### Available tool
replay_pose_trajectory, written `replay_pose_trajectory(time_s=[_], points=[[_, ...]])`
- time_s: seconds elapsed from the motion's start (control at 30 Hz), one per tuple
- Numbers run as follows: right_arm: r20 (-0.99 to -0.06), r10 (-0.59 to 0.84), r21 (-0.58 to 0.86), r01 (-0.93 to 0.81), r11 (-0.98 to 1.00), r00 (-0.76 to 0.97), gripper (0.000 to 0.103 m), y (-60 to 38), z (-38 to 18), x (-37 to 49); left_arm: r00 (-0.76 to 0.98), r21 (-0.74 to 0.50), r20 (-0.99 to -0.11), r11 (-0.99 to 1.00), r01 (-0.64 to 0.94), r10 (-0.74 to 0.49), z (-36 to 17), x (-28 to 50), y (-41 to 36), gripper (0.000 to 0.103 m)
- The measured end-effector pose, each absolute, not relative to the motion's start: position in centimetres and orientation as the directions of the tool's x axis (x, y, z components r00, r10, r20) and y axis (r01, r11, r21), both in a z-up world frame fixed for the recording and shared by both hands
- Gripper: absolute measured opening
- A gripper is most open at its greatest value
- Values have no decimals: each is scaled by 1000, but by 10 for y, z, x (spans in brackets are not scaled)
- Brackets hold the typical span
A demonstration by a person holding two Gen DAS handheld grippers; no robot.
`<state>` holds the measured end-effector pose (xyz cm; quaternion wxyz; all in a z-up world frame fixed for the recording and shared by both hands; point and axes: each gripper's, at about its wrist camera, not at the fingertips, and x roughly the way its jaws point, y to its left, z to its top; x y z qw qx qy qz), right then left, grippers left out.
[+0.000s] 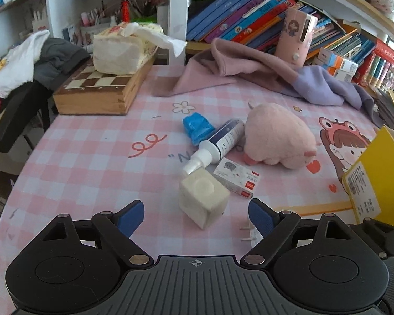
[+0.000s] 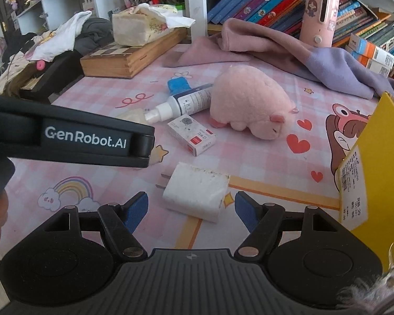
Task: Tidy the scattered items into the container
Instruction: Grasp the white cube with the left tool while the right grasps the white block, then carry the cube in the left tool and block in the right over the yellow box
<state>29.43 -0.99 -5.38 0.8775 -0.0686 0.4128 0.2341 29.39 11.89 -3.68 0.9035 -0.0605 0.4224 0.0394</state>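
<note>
While the right gripper point(image 2: 189, 207) is hanging with jaws apart and empty, the white charger point(image 2: 197, 194) is lying near the table's point(image 2: 262, 157) right edge: light, rigid, smooth, best pinched across its flat sides.

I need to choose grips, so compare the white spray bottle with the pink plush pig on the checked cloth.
The white spray bottle with a dark label is a slim, hard-looking cylinder; the pink plush pig is a broad, fuzzy, rounded lump. The bottle lies on its side, slanting, nozzle towards the camera; the pig lies slumped, snout towards the yellow box. The bottle carries printed text; the pig is plain. Both rest side by side on the pink checked tablecloth, and neither is held.
</note>
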Motion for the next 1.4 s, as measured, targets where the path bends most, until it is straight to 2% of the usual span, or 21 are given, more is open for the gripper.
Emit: replay_pose_trajectory(time_s=[0.17,0.2,0.33,0.47,0.53,0.6,0.67,1.1,1.4], points=[[-770,347,74,-464,883,536,72,-7,-59,305,628,-94,-778,989,-115,-1,-47,310,118,80],[-772,345,73,-465,882,534,72,-7,-60,306,627,-92,-779,989,-119,3,-49,312,118,76],[-780,339,67,-468,881,526,72,-4,-65,310,607,-110,-795,984,-142,-1,-57,323,121,50],[-786,338,64,-475,878,518,72,-2,-67,313,612,-140,-790,980,-138,-26,-60,324,125,42],[-784,336,56,-479,876,522,69,-1,-68,312,615,-156,-788,978,-137,-39,-60,322,128,37],[-781,335,46,-487,872,528,61,0,-67,312,615,-176,-787,974,-142,-53,-57,319,132,34],[-779,342,52,-489,871,526,58,-1,-67,311,621,-193,-782,970,-146,-62,-53,313,136,32],[-742,389,87,-498,863,545,58,-20,-39,285,683,-280,-723,948,-150,-105,-15,255,150,28],[-683,407,54,-514,856,606,58,-43,2,239,729,-289,-669,954,-78,-143,13,205,145,28]])
